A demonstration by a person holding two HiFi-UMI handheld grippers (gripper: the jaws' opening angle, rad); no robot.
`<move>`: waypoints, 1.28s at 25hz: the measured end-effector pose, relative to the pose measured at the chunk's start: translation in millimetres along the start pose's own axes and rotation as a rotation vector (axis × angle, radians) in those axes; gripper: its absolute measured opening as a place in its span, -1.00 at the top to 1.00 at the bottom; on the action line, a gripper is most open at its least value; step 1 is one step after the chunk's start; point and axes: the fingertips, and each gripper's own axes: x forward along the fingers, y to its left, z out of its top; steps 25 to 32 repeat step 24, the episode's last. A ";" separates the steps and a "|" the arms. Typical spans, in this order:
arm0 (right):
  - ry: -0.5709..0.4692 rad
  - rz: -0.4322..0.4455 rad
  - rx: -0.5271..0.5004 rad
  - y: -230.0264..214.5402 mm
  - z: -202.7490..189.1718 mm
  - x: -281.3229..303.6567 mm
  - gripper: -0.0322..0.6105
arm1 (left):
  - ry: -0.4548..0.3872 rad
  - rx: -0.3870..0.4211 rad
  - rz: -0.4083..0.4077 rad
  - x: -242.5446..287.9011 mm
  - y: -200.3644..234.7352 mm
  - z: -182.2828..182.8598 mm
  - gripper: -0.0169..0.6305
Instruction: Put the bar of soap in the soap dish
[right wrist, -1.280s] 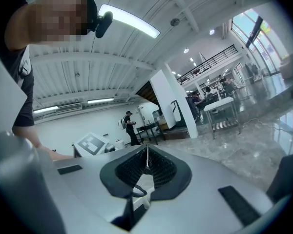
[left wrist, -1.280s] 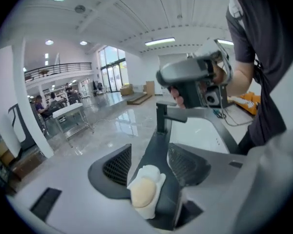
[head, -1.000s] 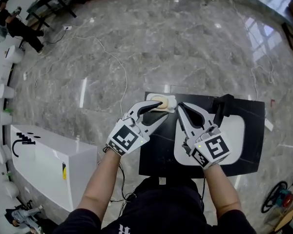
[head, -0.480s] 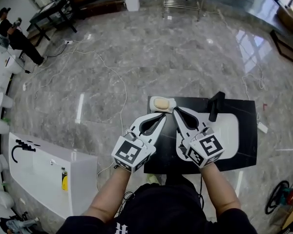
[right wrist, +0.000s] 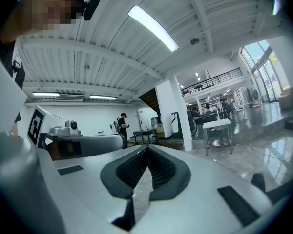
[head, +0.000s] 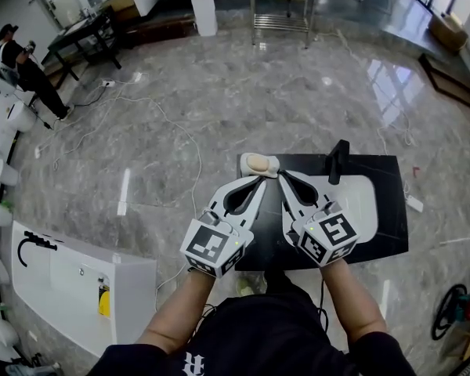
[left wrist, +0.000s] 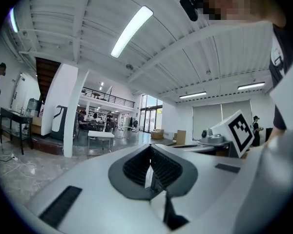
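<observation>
Seen from my head camera, looking steeply down, I hold a claw in each hand side by side over a black countertop (head: 388, 172) that stands on a grey marble floor (head: 219, 92). My left claw (head: 258, 182) has its jaws pressed fully together with nothing between them. Its own camera shows the two ribbed pads meeting in a thin seam, with only the open hall beyond. My right claw (head: 282, 177) is the same: jaws closed tight and empty, pointing level across the room. The pale bar of soap (head: 258, 163) lies in the white soap dish (head: 275, 166) at the far left corner of the countertop, just past the tips of both claws and apart from them. To the right are a white basin (head: 370, 202) set into the top and a black tap (head: 339, 160) standing upright behind it. I judge the placing step done, since the soap rests in the dish and neither claw touches it. The soap is small in this view, so it seems to sit flat, though I cannot be sure it is centred. The next move calls for little. I would keep both claws clear of the dish so as not to knock it, and draw them back toward my body. A nudge with closed tips would be needed only if the bar proves to overhang the rim.
</observation>
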 end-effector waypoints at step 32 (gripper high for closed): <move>-0.056 0.010 -0.056 48.0 27.1 -27.6 0.88 | -0.045 0.012 -0.001 -40.1 -25.0 19.1 0.92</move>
